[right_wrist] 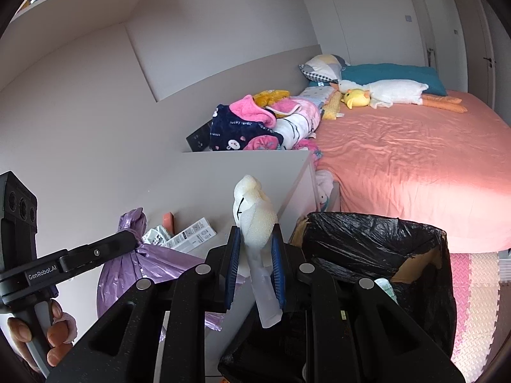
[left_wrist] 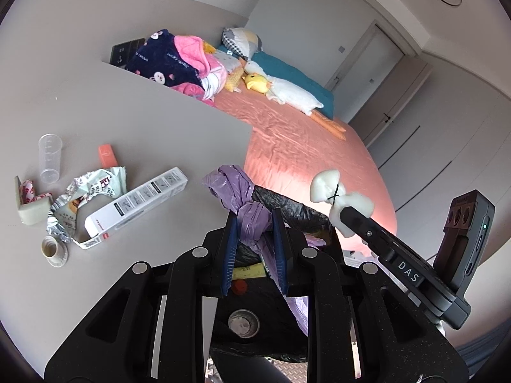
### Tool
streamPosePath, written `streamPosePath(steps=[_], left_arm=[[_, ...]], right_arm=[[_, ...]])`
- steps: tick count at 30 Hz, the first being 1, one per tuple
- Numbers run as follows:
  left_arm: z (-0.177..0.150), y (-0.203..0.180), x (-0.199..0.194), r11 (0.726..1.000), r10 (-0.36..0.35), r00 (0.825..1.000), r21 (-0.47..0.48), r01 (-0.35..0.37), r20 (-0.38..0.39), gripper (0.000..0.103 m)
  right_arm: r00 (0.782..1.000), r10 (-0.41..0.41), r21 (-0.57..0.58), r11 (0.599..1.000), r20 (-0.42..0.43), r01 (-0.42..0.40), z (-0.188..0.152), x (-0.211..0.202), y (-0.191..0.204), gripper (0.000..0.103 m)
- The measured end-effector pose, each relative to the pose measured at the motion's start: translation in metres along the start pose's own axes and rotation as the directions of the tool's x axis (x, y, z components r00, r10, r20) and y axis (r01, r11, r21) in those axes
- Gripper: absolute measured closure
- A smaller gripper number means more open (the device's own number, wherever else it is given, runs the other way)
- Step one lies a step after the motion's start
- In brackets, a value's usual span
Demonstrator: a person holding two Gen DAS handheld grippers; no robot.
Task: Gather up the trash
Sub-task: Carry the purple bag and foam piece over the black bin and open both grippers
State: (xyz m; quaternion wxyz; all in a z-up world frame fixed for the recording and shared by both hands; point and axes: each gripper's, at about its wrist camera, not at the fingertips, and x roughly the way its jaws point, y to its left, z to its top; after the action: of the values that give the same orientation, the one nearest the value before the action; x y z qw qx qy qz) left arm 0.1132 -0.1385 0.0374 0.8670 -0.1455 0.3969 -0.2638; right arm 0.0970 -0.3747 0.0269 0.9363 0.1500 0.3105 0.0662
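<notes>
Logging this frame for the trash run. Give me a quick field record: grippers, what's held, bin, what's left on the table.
left gripper: shut on knotted purple plastic bag
right gripper: shut on white foam piece with a black mark
bin: black-lined trash bin by the bed, open, below the right gripper
on white table: clear measuring cup, crumpled wrapper, long white carton, orange box, foam corner guard, small cap
</notes>
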Motion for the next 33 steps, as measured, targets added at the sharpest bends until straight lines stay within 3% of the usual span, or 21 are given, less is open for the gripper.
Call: streamPosePath(steps=[18,19,20,21,22,24,33], left_arm=[[-0.012,-0.052,0.057,0.989,-0.075,0.988,0.113,0.091,-0.138,0.082],[-0.015,-0.056,0.062,0.985,-0.092,0.981,0.131,0.115,-0.17,0.079],[-0.017,-0.06,0.067,0.98,-0.104,0.974,0.145,0.134,-0.202,0.055],[-0.018,-0.062,0.071,0.98,-0.099,0.971,0.15,0.133,-0.22,0.014],[-0.02,-0.063,0.073,0.981,-0.084,0.973,0.152,0.118,-0.213,0.006],[-0.023,-0.066,0.072,0.979,-0.078,0.979,0.17,0.112,-0.19,0.007],[-0.023,-0.057,0.067,0.983,-0.031,0.986,0.174,0.06,-0.162,0.007]], right_arm=[[0.995,-0.101,0.104,0.99,0.015,0.099,-0.003,-0.021,-0.064,0.081],[0.994,-0.11,0.115,0.987,0.009,0.108,-0.003,-0.022,-0.069,0.08],[0.993,-0.119,0.125,0.985,-0.003,0.119,-0.002,-0.023,-0.074,0.077],[0.989,-0.147,0.142,0.979,-0.016,0.148,-0.001,-0.023,-0.079,0.063],[0.984,-0.177,0.161,0.971,-0.022,0.178,-0.001,-0.024,-0.084,0.038],[0.976,-0.22,0.196,0.957,-0.003,0.216,-0.003,-0.03,-0.094,0.027],[0.972,-0.236,0.236,0.944,0.003,0.229,-0.005,-0.034,-0.109,0.027]])
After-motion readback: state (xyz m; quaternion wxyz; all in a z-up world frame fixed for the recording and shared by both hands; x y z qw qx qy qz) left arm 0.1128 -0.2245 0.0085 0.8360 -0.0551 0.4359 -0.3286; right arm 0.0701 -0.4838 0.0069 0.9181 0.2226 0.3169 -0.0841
